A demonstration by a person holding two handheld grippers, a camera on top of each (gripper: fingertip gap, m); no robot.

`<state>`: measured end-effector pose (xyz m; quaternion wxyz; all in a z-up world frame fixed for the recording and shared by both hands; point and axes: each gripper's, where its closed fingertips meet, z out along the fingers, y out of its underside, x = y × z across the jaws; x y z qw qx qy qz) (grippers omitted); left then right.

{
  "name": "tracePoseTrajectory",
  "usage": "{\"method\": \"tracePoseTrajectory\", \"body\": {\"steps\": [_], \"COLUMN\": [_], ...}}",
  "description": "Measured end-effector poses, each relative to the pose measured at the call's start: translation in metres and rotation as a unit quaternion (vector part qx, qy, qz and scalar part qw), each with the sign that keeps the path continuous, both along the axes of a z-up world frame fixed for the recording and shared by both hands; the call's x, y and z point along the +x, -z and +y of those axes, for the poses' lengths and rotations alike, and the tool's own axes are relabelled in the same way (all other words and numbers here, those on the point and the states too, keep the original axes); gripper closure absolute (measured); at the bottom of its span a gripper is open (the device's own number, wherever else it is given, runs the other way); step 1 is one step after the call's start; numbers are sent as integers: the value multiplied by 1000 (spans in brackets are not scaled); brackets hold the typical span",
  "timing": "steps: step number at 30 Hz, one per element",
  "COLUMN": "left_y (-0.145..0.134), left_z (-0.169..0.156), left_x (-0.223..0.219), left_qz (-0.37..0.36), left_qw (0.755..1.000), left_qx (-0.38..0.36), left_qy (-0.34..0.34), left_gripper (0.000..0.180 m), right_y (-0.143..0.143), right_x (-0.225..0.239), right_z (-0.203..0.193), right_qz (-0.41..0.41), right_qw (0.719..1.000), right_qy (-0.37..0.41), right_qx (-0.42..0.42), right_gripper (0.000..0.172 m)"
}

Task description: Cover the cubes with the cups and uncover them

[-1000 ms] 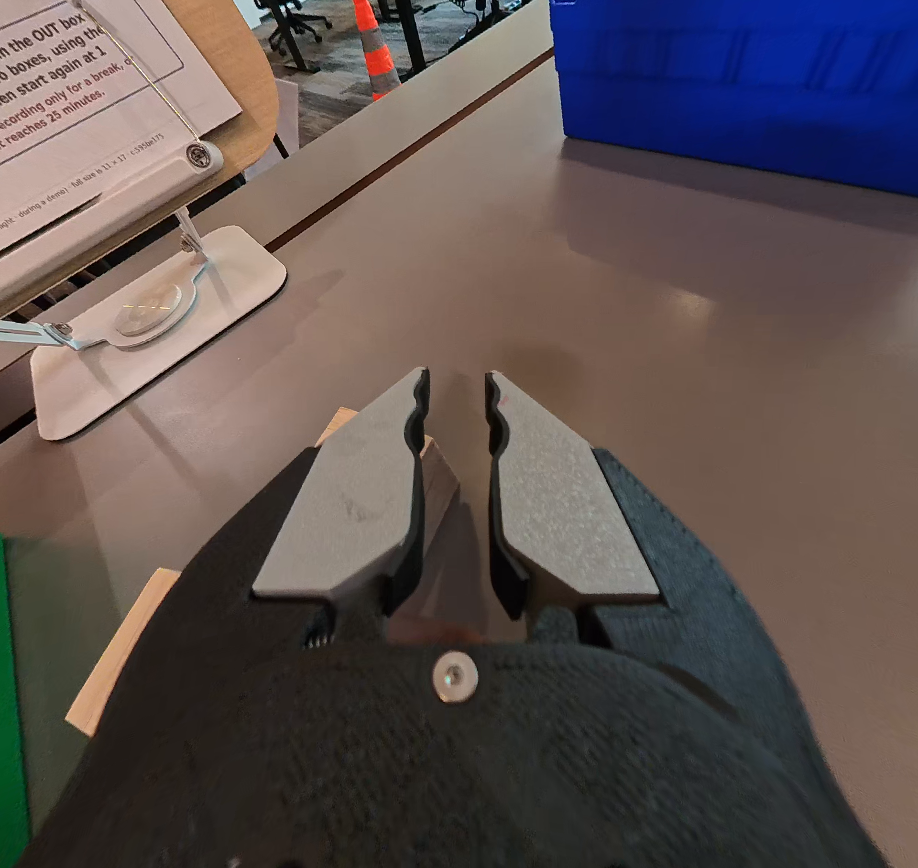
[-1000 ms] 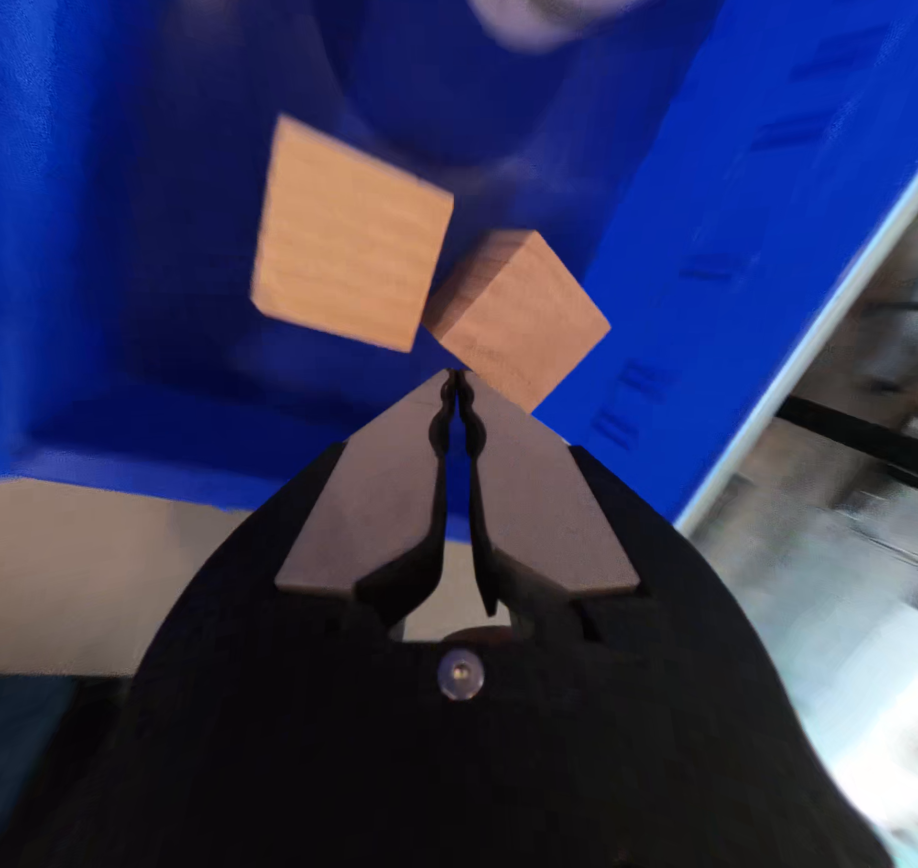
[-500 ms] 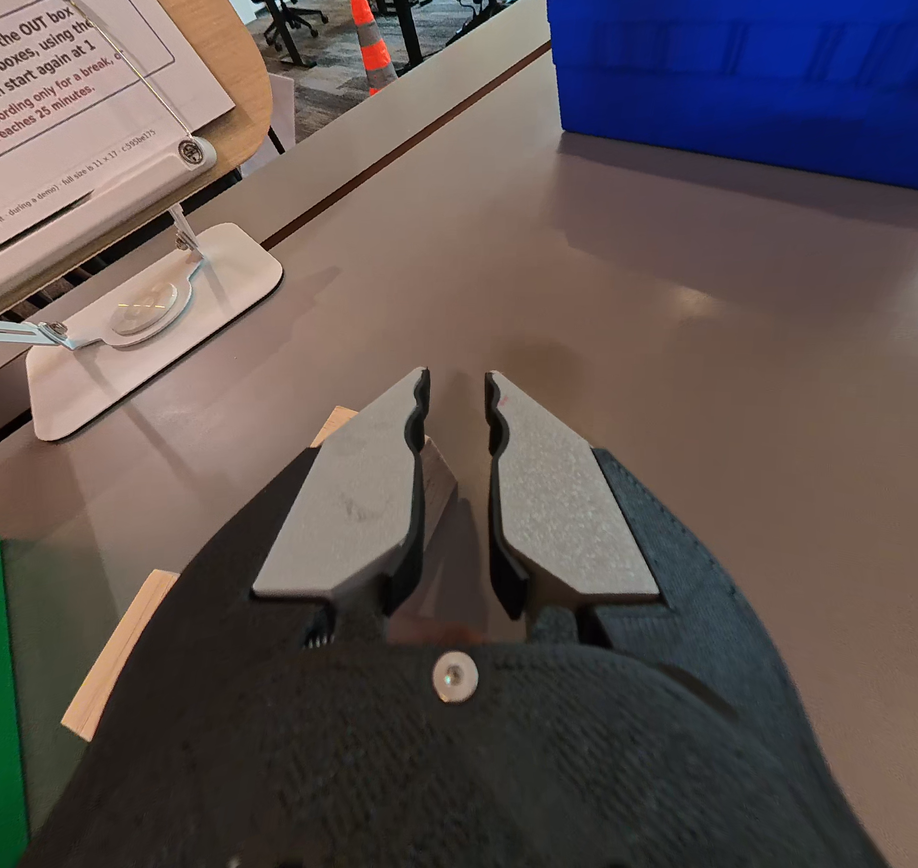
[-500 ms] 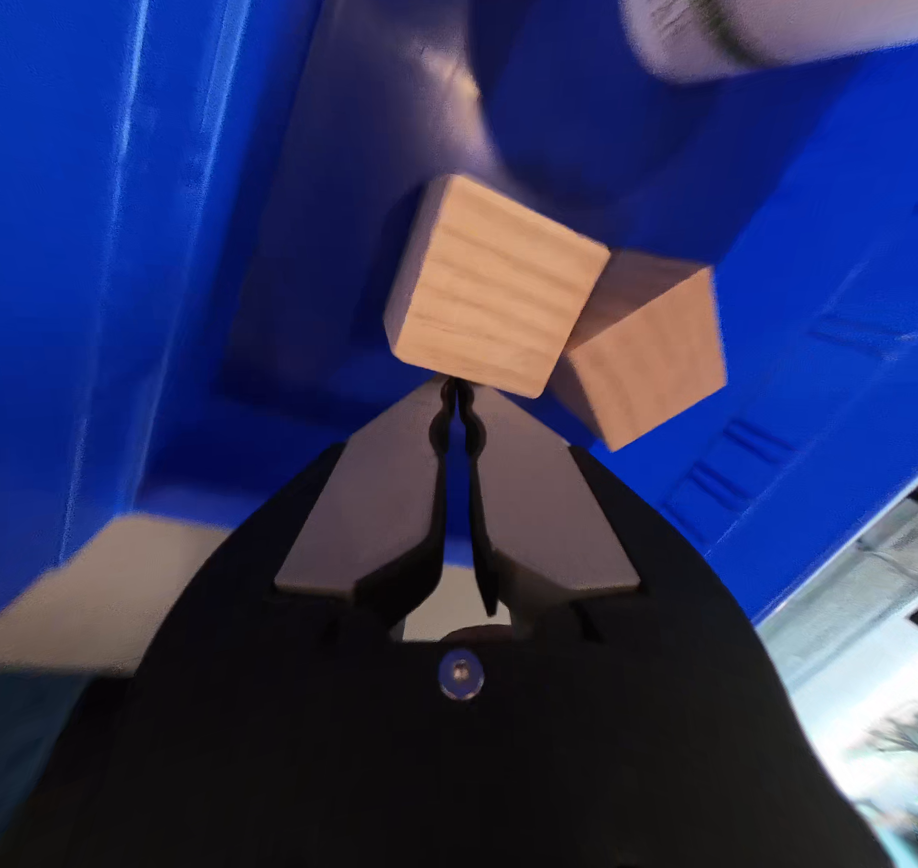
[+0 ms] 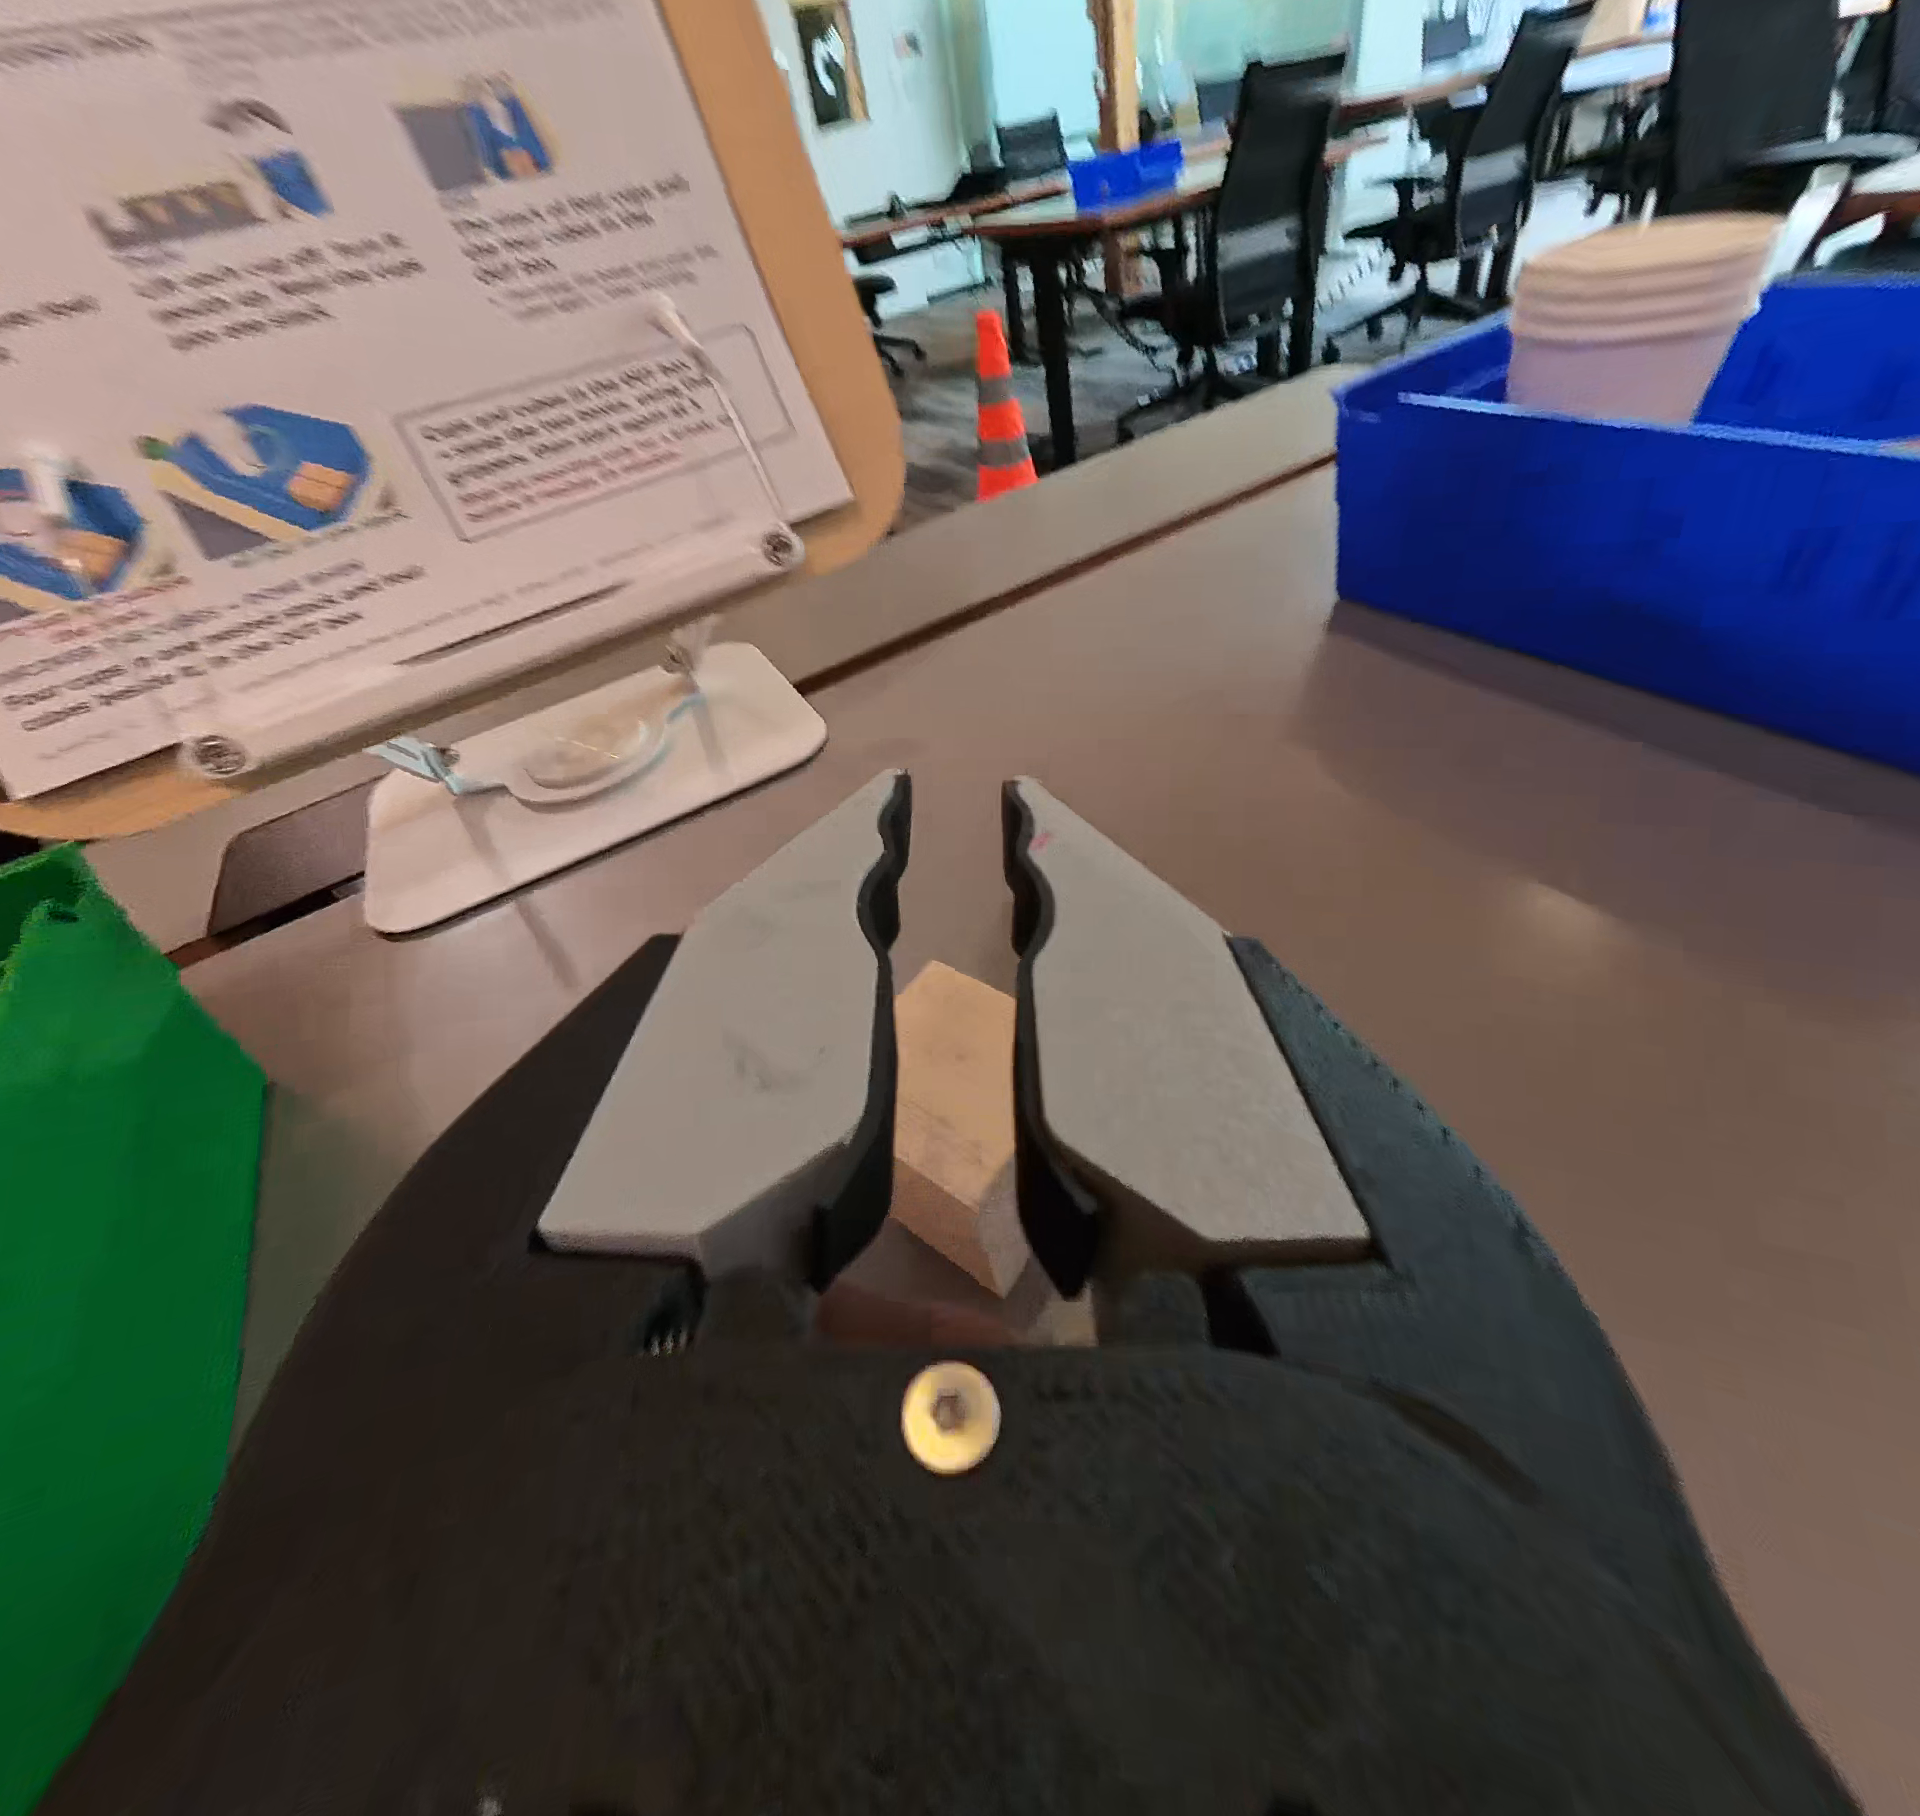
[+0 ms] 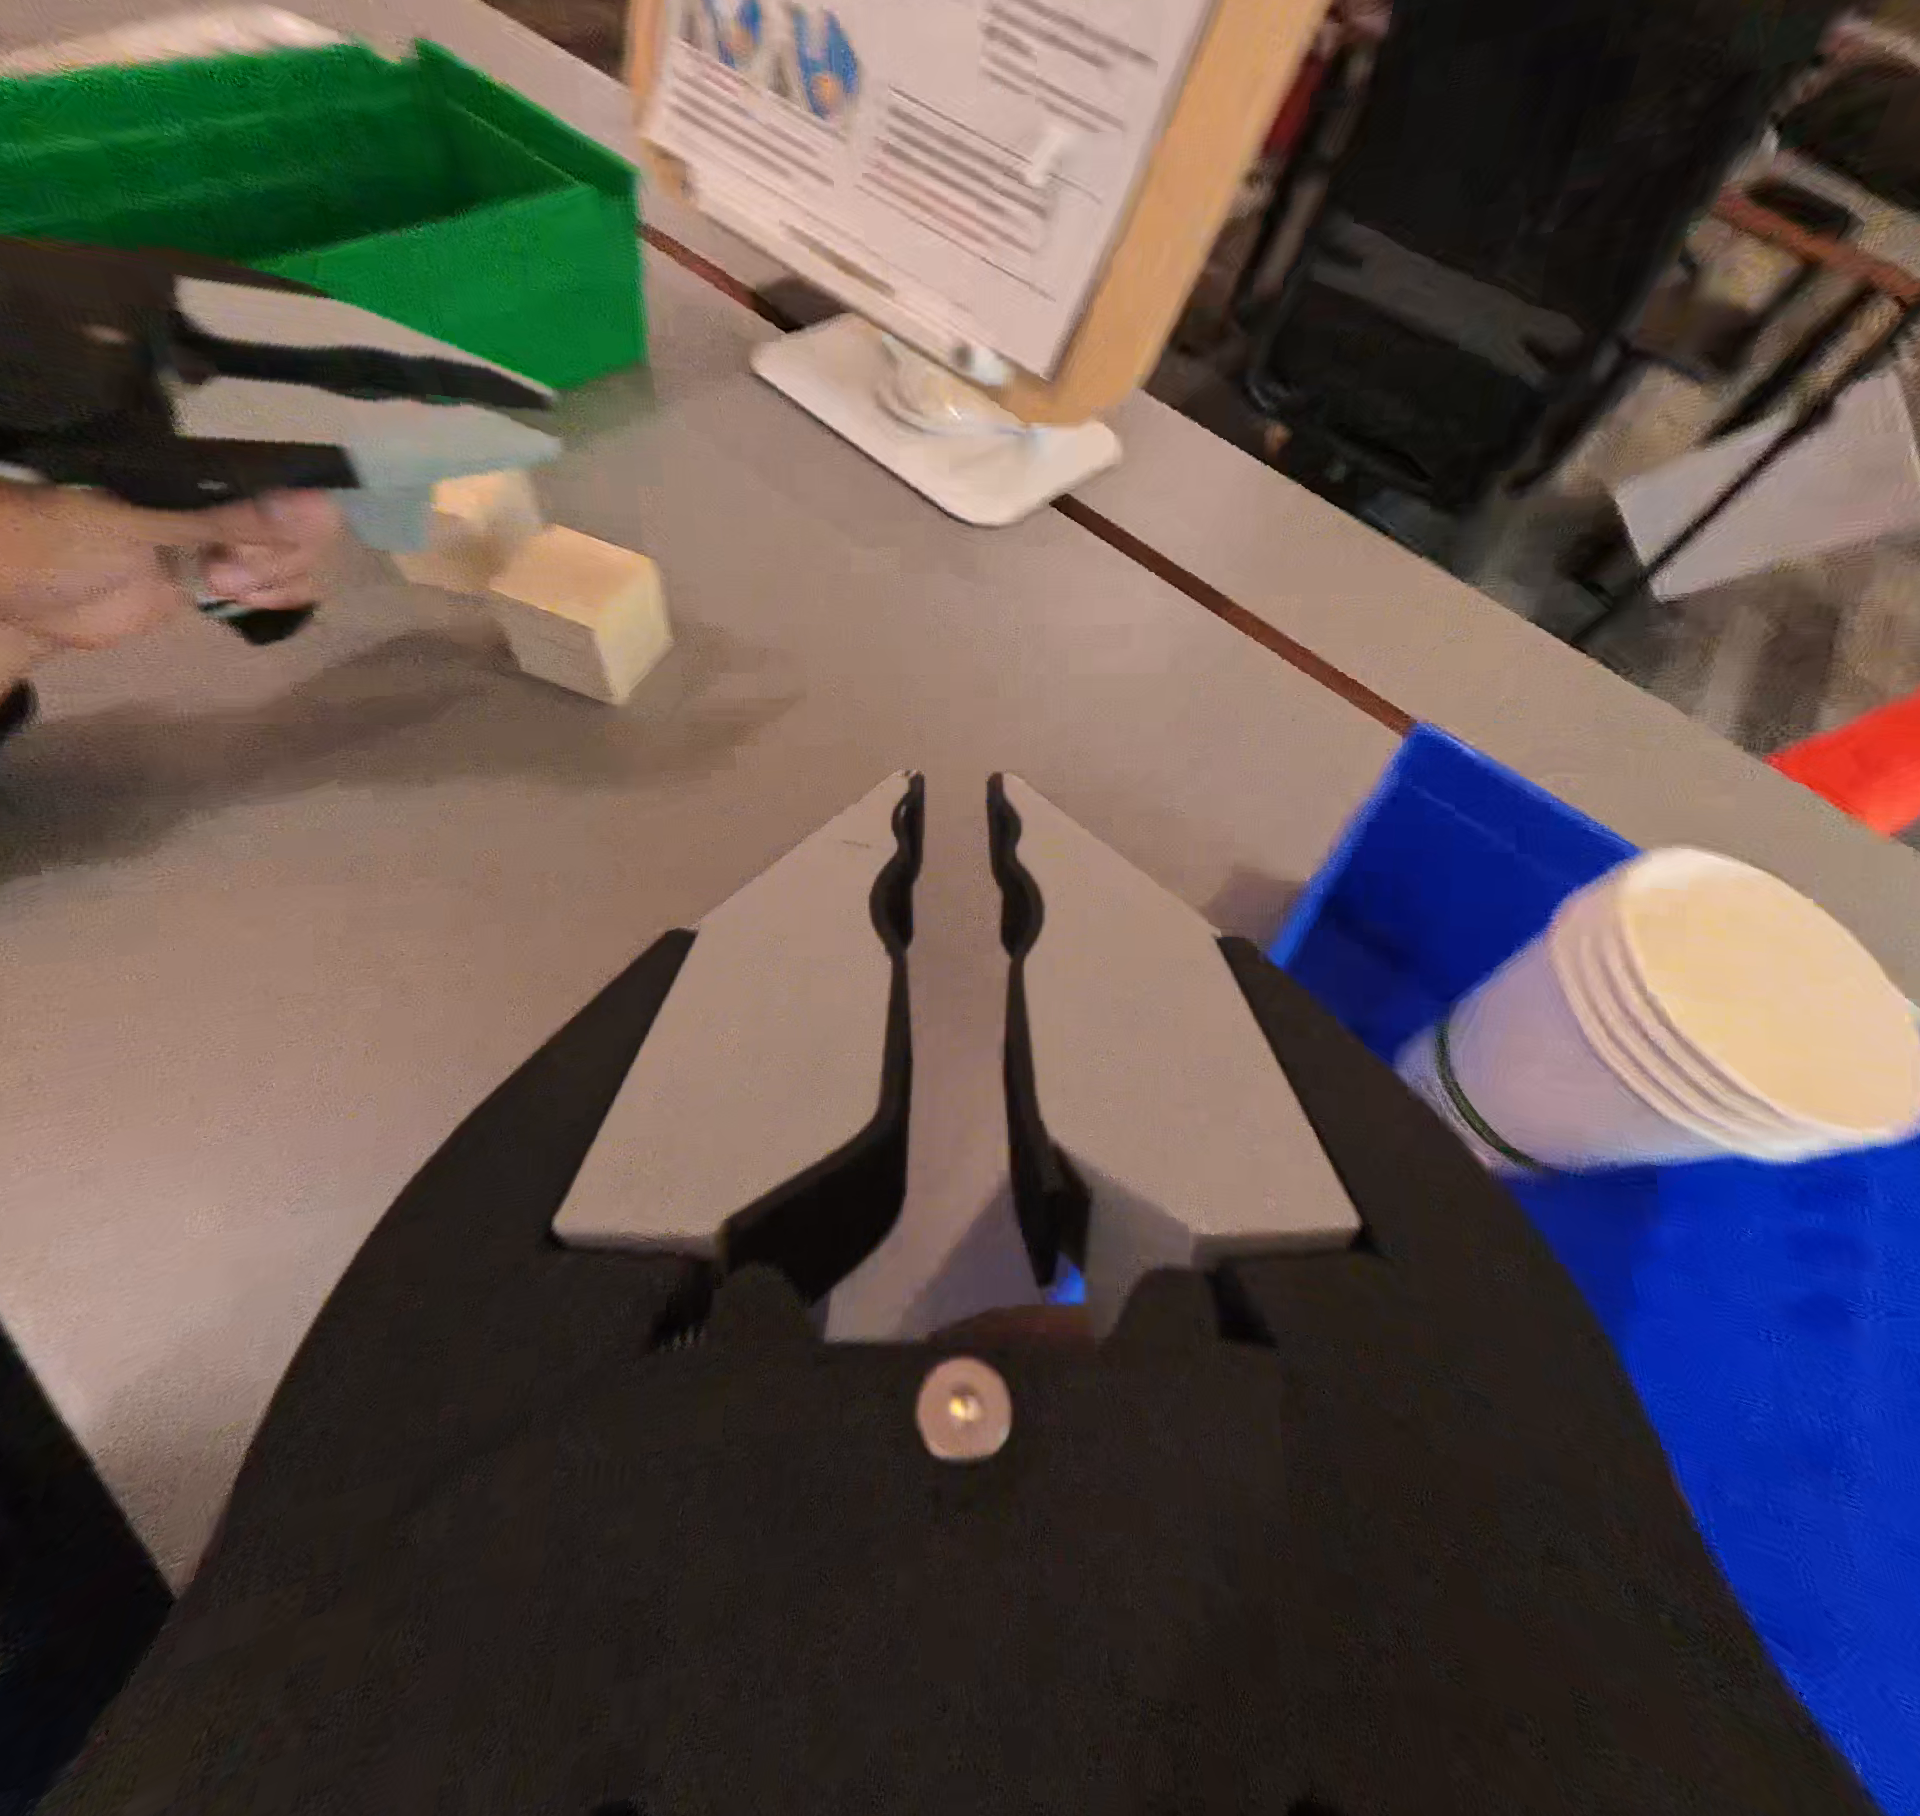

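**Two cubes on the table, cups stacked in the blue bin**

From the left wrist view we look along the left gripper [image 5: 956, 800] over a grey table [image 5: 1455, 987]. Its fingertips stand a little apart with bare air between them. Lower down, in the gap between the fingers, we see a wooden cube [image 5: 951, 1122] resting on the table beneath the gripper; we cannot make out either pad pressing on it, so we read these tongs as spread. To the left stands a green bin [image 5: 114, 1195], and behind it an instruction sheet [image 5: 364, 312] on a wooden board with a white foot. To the right sits a blue bin [image 5: 1621, 561] with a stack of white cups [image 5: 1631, 322] showing above its wall. An orange cone [image 5: 1000, 416] and office chairs stand in the room beyond.

From the right wrist view we see the right gripper [image 6: 954, 790] above the same table, its fingers parted by a narrow slit and holding nothing. At its right the blue bin holds the stack of cups, lying tilted with the bottoms towards us. Far left, the left gripper hovers over two wooden cubes that touch each other, near the green bin; a second cube [image 6: 587, 613] lies in plain sight just beyond its tips.
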<state>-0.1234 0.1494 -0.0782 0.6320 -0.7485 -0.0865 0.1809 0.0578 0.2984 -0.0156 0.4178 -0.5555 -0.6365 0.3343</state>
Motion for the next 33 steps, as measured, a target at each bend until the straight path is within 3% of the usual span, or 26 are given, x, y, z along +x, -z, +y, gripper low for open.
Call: {"method": "tracePoseTrajectory", "body": {"steps": [2,6,9,12,13,16,22,25,30,33], "left_y": [-7,-5,20,38,40,39,62,64,70,77], "left_z": [-9,-16,-7,-5,-5,-3,-3,-2,-6,-10], "left_x": [-9,-21,-4,10,15,16,14,23,14,8], "left_qz": [-23,-39,-69,-93,-98,-78,0,25,37,-14], "left_qw": [999,999,996,988,985,987,981,978,978,977], "left_qx": [27,25,-42,-90,-97,-98,-174,-176,-184,-192], "left_qy": [-11,-23,41,89,101,103,87,108,95,93], "left_gripper": [165,160,147,135,132,128,125,127,126,126], "right_y": [6,63,112,141,142,136,129,125,124,112], "right_x": [-14,-58,-90,-93,-90,-89,-90,-90,-88,-85], "right_z": [-45,-86,-90,-114,-120,-119,-114,-118,-127,-131], "right_qz": [10,-9,2,-22,-40,7,24,48,69,105], "right_qw": [998,996,997,987,982,980,983,982,979,974], "right_qy": [-63,-86,-81,-161,-186,-196,-180,-180,-191,-202], "right_qx": [-5,-3,5,-7,11,15,-16,-16,15,16], "right_gripper": [163,154,151,141,131,139,137,140,144,146]}}
